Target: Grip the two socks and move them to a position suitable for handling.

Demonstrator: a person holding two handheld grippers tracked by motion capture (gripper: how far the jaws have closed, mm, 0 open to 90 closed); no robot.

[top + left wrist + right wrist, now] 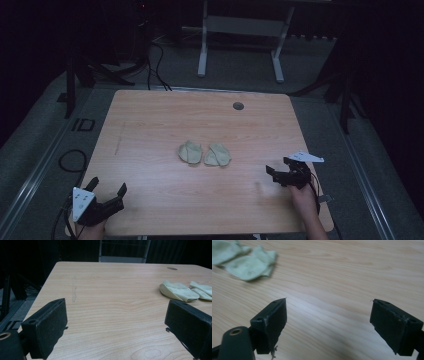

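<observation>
Two pale green folded socks lie side by side at the table's middle: the left sock [190, 152] and the right sock [217, 154]. In the left gripper view they lie at the far right, the left sock [177, 291] in front of the right sock [202, 290]. The right gripper view has them at its top left, the near sock [249, 266] blurred. My left gripper [107, 189] hovers open at the table's near left corner, jaws wide apart over bare wood [116, 322]. My right gripper [278, 165] is open near the right edge, nothing between its jaws [328, 312].
The wooden table [165, 120] has a round grey cable hole [238, 105] at its far side. A white desk frame [240, 40] stands on the dark floor behind. Cables [70, 160] lie on the floor at the left.
</observation>
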